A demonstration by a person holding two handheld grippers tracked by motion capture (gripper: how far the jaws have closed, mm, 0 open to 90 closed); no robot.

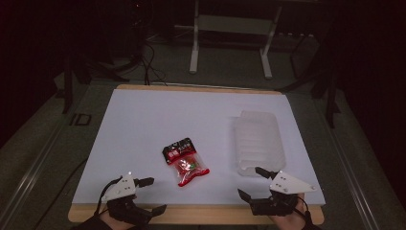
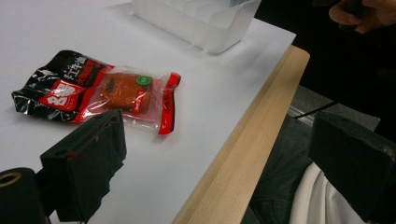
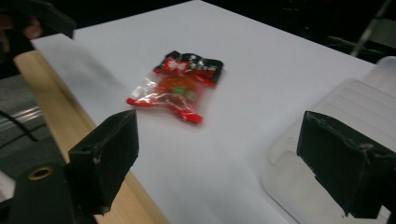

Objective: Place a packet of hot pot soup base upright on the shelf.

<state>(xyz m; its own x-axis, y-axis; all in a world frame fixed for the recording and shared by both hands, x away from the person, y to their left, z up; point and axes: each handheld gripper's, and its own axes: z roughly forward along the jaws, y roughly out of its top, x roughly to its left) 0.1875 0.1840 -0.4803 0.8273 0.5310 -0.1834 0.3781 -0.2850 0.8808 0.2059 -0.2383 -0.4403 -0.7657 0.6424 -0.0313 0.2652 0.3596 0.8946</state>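
Left gripper [image 1: 152,195] and right gripper [image 1: 248,182], jaws apart and empty, flank a snack packet [image 1: 185,160], seemingly light, crinkly, slippery, best pinched at its sealed edge.

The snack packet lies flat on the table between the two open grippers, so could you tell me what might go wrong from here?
The snack packet is thin and glossy: jaws may slide over it or push it along the white table. The translucent container sits close by the right gripper, which could nudge it while reaching.
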